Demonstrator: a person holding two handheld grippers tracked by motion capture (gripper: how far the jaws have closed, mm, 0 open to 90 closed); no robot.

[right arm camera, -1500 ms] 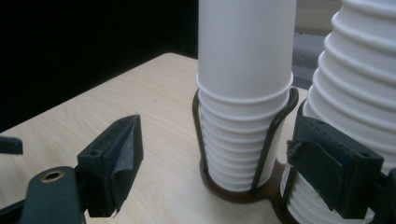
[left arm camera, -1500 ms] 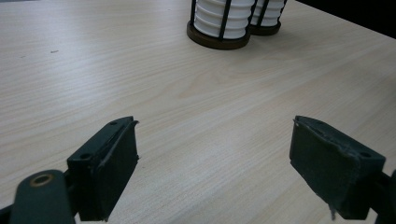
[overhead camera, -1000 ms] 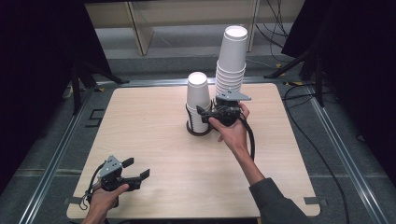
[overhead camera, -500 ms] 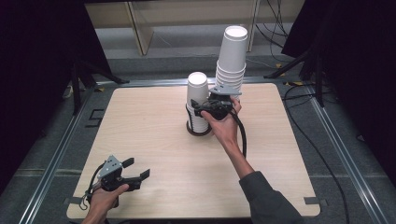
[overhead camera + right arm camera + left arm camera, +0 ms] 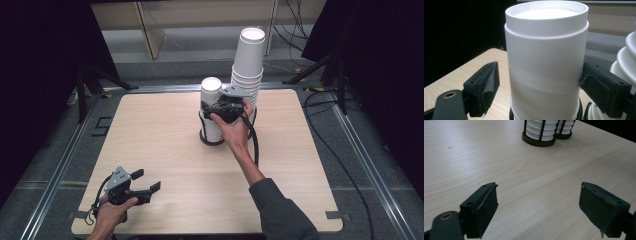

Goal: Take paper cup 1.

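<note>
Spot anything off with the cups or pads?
The taller cup stack leans slightly right at its top. The pad on the right gripper is peeling at its edge. The shorter stack stands straight; nothing spilled.

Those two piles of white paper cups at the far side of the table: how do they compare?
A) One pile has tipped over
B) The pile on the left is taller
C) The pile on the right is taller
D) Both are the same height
C: in the high view the right stack rises well above the left stack, and both stand upright in dark holders.
</note>
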